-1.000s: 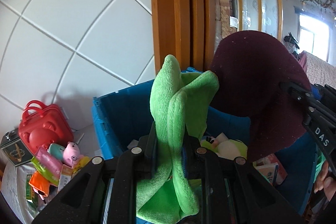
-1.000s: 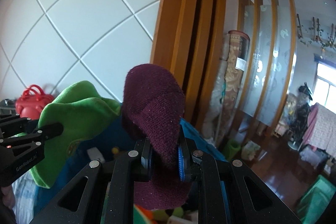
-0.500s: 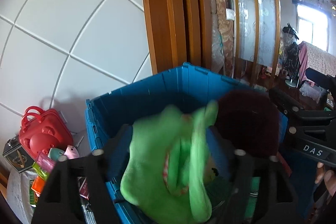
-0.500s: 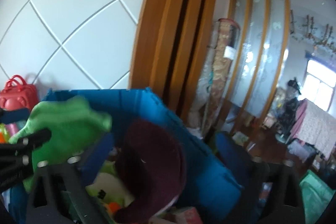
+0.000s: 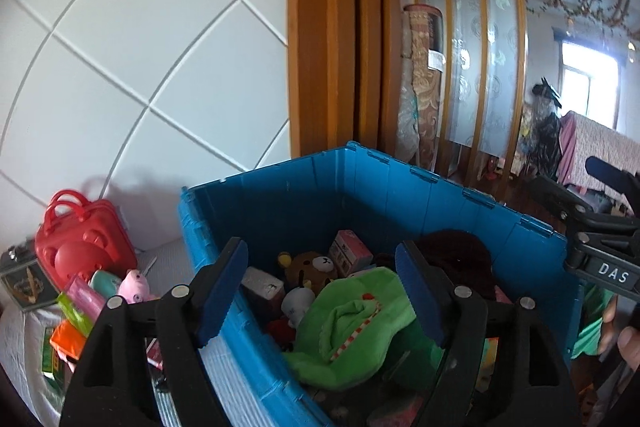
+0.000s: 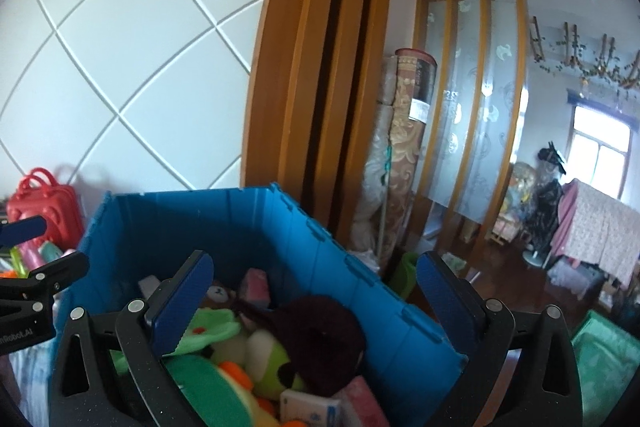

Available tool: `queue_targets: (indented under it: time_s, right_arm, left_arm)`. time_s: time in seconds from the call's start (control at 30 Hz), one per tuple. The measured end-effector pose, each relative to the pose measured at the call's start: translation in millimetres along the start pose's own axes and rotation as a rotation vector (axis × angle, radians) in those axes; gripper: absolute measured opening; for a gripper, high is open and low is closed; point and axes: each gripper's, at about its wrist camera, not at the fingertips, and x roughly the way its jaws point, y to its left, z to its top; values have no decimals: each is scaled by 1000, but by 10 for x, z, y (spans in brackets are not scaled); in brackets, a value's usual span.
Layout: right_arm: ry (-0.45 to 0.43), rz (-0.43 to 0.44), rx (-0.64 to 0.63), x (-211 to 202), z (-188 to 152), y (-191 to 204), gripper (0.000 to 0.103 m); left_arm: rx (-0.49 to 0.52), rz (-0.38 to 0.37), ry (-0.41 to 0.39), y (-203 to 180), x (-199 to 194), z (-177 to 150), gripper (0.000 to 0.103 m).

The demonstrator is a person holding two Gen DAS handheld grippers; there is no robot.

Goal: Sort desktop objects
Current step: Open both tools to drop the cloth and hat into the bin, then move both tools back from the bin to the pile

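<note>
Both tongs gape empty over the blue bin (image 5: pixel 400 187), green plush (image 5: pixel 352 323) and maroon hat (image 6: pixel 320 335) inside; I'd lift clear before reaching left for worktop toys (image 5: pixel 132 283).

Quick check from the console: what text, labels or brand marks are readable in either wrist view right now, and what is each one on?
"DAS": white letters on the right gripper's black body, left wrist view.
"nRobot.AI": partly cut off at the frame edge, on the left gripper's black body, right wrist view.
White tag on the rolled carpet: too blurred to read.
Small boxes in the blue crate: print too small to read.
</note>
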Motion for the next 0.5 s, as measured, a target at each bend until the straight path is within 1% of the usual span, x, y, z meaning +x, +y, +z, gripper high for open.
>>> queue_targets:
  time_s: [0.13, 0.27, 0.4, 0.5]
  right_arm:
    - [-15, 57, 4, -195, -44, 180, 103]
    - [-28, 118, -11, -349, -69, 451, 103]
    - [-42, 209, -16, -484, -60, 790, 103]
    - [-57, 274, -34, -584, -44, 1080, 103]
  left_arm:
    - [-14, 31, -5, 217, -227, -138, 76]
    - [-43, 59, 14, 503, -407, -313, 76]
    - [-83, 125, 41, 891, -587, -541, 76]
    - [-118, 187, 53, 1194, -715, -718, 76]
